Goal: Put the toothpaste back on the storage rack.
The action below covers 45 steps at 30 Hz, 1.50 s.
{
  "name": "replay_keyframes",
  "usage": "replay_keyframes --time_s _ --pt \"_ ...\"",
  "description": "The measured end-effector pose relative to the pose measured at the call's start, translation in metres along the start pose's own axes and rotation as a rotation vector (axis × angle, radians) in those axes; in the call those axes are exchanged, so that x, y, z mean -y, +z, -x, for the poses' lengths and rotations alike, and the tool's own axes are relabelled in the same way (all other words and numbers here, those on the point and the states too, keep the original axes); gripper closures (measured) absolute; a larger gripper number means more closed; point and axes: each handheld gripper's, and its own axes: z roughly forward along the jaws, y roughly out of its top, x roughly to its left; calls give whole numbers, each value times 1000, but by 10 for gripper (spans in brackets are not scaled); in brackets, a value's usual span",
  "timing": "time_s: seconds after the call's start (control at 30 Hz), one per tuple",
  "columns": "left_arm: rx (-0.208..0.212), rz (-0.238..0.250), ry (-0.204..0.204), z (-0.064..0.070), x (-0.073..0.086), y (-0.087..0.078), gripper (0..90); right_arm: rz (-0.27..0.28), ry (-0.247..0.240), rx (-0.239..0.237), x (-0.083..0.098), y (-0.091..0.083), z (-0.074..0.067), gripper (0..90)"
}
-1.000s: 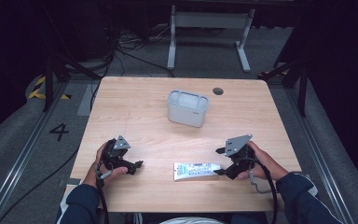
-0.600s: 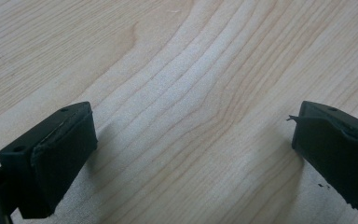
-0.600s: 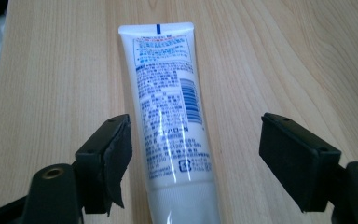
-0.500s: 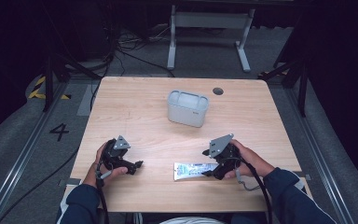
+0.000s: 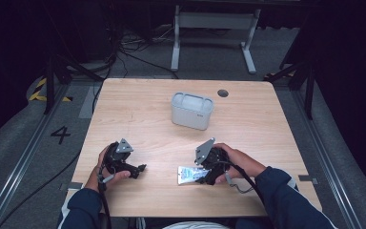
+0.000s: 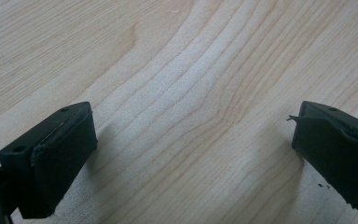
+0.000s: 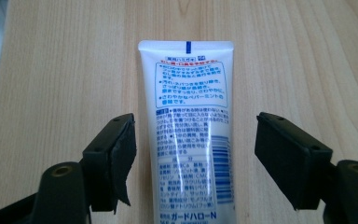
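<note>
Progress: early, grasp not done | right gripper point(image 7: 193, 154) jaws have just been closing, I see them astride tube point(image 7: 191, 135), not pressing | tube lies flat on counter point(image 5: 267, 124) | left gripper point(image 6: 191, 154) open, empty | left: close, lift

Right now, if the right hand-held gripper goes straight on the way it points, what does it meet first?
The right hand-held gripper would probably meet the white tube first; it already lies between the open jaws, which have just been closing.

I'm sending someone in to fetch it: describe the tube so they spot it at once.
On the wooden table, look at the near edge, in front of the grey box. The tube lies flat there between the right gripper's open jaws: white, with blue Japanese print.
</note>
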Motion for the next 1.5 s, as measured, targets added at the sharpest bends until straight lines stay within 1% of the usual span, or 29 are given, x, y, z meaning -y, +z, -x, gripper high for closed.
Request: replay_keyframes --time_s 0.13,0.17,0.2,0.27,0.37,0.43,0.5,0.53,0.57,0.6,0.63,0.67,0.7,0.77,0.8,0.9,0.97,1.03,1.07,1.1,1.13,1.2,1.23,1.3,1.37,1.43,1.5 --pt "0 0 -1 0 0 0 2 -37 -4 -7 -8 7 1 303" --pt "1 0 -2 0 0 0 2 -52 -16 -11 -10 10 1 304" --pt "1 0 -2 0 0 0 2 -67 -17 -10 -11 12 1 304" --pt "1 0 -1 0 0 0 2 -91 -15 -24 -14 15 0 304" --pt "-2 1 2 0 0 0 2 -124 -25 -25 -16 21 0 306" --pt "0 0 0 0 0 0 2 -130 -26 -25 -16 23 0 307" --pt "1 0 -2 0 0 0 2 -126 -15 -32 -18 25 1 310" --pt "1 0 -1 0 0 0 2 -132 -19 -46 -20 25 2 338" --pt "-2 2 2 0 0 0 2 -130 -12 -47 -20 26 2 343" --pt "1 0 0 0 0 0 2 -141 -14 -49 -22 26 3 361" --pt "-2 2 3 0 0 0 2 -140 -9 -46 -22 26 3 383" --pt "0 1 -1 0 0 0 2 -150 -3 -45 -23 25 4 387" --pt "-2 1 5 0 0 0 2 -153 -7 -46 -24 26 4 390" --pt "2 0 1 0 0 0 2 -180 -12 -45 -27 26 3 399" --pt "3 0 -4 0 0 0 2 -187 -4 -38 -28 26 2 403" --pt "4 -1 -1 0 0 0 2 -198 -11 -44 -29 26 2 417" --pt "-2 1 3 0 0 0 2 -202 -13 -44 -30 26 1 451" --pt "-2 1 3 0 0 0 2 -199 -17 -46 -30 25 1 481" --pt "-2 1 5 0 0 0 2 -200 -24 -41 -30 24 1 496" --pt "1 0 2 0 0 0 2 -195 -20 -33 -29 24 -1 511" --pt "-2 1 5 0 0 0 2 -185 -33 -25 -28 23 -2 536" --pt "1 0 -1 0 0 0 2 -169 -25 -14 -27 20 -3 581" --pt "0 0 -1 0 0 0 2 -158 -26 0 -26 19 -4 600" --pt "1 0 -1 0 0 0 2 -136 -15 0 -23 16 -3 626" --pt "1 0 -1 0 0 0 2 -92 4 14 -18 12 -2 638" --pt "-2 1 2 0 0 0 2 -26 29 15 -13 6 0 643" --pt "1 0 -1 0 0 0 2 25 52 25 -8 -1 2 648"
